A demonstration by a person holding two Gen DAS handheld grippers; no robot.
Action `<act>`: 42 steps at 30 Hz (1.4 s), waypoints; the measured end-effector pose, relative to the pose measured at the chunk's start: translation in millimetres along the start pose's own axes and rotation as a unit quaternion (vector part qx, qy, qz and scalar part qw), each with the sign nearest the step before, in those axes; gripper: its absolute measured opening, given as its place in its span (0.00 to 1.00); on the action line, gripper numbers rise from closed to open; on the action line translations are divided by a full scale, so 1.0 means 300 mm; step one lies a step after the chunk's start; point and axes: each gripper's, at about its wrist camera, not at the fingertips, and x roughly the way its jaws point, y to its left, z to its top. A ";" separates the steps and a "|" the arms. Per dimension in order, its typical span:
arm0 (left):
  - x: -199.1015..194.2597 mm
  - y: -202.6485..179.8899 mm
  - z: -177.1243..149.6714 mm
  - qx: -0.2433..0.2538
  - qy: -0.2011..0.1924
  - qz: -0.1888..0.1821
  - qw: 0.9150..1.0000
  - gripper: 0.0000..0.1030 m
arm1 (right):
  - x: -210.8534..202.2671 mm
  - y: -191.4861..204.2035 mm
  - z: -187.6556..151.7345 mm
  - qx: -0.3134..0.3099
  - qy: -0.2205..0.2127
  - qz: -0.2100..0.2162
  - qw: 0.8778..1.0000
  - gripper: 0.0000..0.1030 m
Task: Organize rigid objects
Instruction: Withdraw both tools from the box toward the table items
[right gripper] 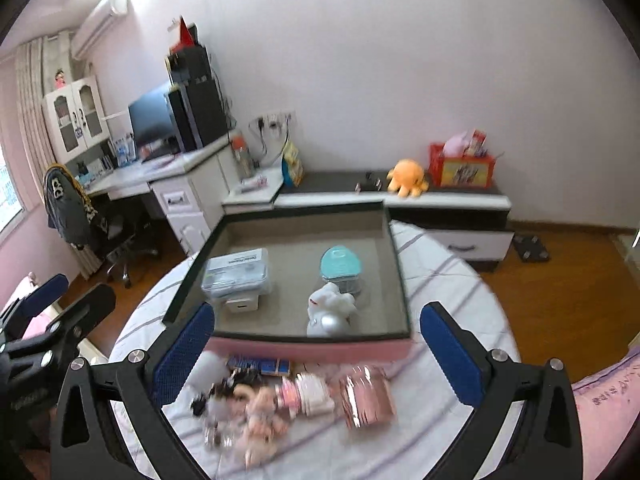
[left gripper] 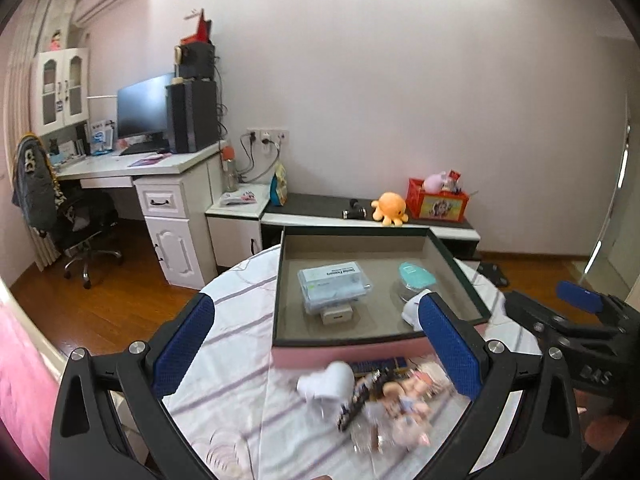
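Note:
A shallow box with a pink wall and dark rim stands on the round table. In it lie a clear labelled case, a teal-lidded container, a small white box and a white-and-silver figure. Loose in front of it, blurred, are a white piece, a doll figurine, a pink packet and a blue item. My left gripper and right gripper hover open above this pile, both empty.
The table carries a striped white cloth. Behind it runs a low dark-topped cabinet with an orange plush octopus and a red crate. A desk with a monitor and an office chair stand at left.

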 end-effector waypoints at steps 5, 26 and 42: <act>-0.144 -0.007 -0.055 -0.009 -0.016 0.015 1.000 1.00 | -0.208 0.002 -0.102 -0.001 -0.046 -0.022 0.999 1.00; -0.344 -0.038 -0.260 -0.012 0.006 0.020 1.000 1.00 | -0.412 0.022 -0.317 0.007 -0.032 0.001 0.999 1.00; -0.302 -0.027 -0.280 -0.013 0.027 0.014 0.999 1.00 | -0.365 0.021 -0.325 0.007 -0.016 -0.006 1.000 1.00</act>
